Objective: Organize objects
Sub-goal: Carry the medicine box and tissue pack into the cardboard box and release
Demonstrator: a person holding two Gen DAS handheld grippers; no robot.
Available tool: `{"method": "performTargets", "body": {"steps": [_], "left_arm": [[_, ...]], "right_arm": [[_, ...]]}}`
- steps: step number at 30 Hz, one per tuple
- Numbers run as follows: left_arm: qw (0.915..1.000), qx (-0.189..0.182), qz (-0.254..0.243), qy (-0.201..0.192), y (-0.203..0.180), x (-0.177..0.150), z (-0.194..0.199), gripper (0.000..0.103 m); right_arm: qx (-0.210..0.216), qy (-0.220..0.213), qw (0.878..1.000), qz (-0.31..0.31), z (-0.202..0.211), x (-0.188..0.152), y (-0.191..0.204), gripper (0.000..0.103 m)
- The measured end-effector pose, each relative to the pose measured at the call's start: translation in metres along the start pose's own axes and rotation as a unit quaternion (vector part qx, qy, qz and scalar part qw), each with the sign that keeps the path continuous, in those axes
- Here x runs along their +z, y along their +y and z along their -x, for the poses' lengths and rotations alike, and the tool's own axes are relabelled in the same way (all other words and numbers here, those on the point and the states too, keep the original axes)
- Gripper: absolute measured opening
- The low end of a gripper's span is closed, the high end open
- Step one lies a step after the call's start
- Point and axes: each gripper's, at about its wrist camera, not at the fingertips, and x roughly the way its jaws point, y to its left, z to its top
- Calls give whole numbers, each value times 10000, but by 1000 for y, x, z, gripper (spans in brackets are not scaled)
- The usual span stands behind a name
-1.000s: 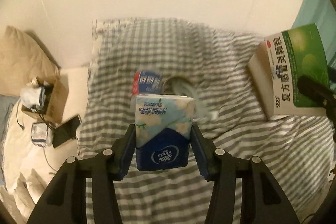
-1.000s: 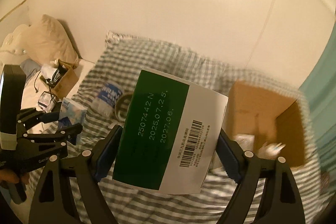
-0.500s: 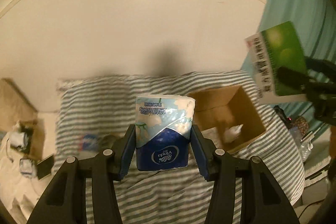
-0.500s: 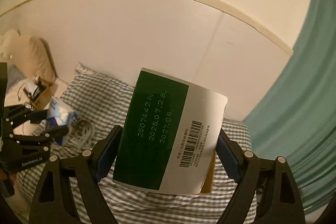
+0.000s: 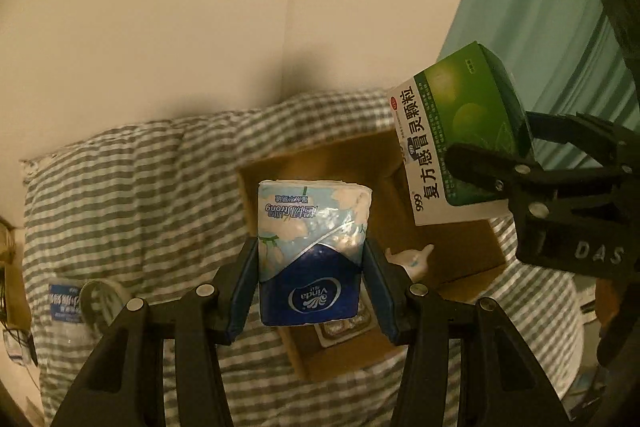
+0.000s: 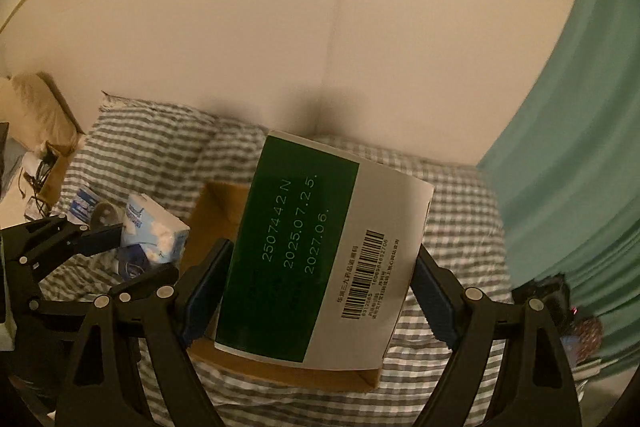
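My left gripper (image 5: 308,283) is shut on a blue and white Vinda tissue pack (image 5: 312,251) and holds it in the air over the near left part of an open cardboard box (image 5: 452,255) on the striped bed. My right gripper (image 6: 320,291) is shut on a green and white medicine box (image 6: 320,247), held above the same cardboard box (image 6: 212,211). The medicine box (image 5: 460,143) and right gripper (image 5: 500,163) also show at the right of the left wrist view. The tissue pack (image 6: 154,231) and left gripper (image 6: 120,255) show at the left of the right wrist view.
Inside the cardboard box lie a small white object (image 5: 412,257) and a blister pack (image 5: 344,327). A tape roll (image 5: 100,301) and a blue and white packet (image 5: 60,301) lie on the striped bedding (image 5: 140,207) at left. A teal curtain (image 6: 580,147) hangs at right.
Both grippers have swung right and come down over the cardboard box, each keeping hold of its object. The box now lies under both of them.
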Motion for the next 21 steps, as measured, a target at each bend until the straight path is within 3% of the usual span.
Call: {"method": "performTargets", "body": {"steps": [6,13,15,17,19,21], "left_arm": [[9998,-32,-72,162,-11,3,-35,52],[9996,-75,-44,262,-12,2,-52,55],[9996,-80,-45,249,-10,2,-51,59],[9998,-43,-61,175,-11,2,-45,76],[10000,20,-82,54,-11,2,-33,84],[9999,62,-104,-16,-10,3,-24,87]], "right_arm": [[265,260,9984,-432,-45,-13,-29,85],[344,291,9974,-553,-55,-25,-48,88],[367,234,9973,-590,-52,-25,-47,89],[392,152,9973,-609,-49,-23,-45,90],[391,19,9974,-607,-42,-21,-44,95],[272,-123,9977,-614,-31,-16,-43,99]]}}
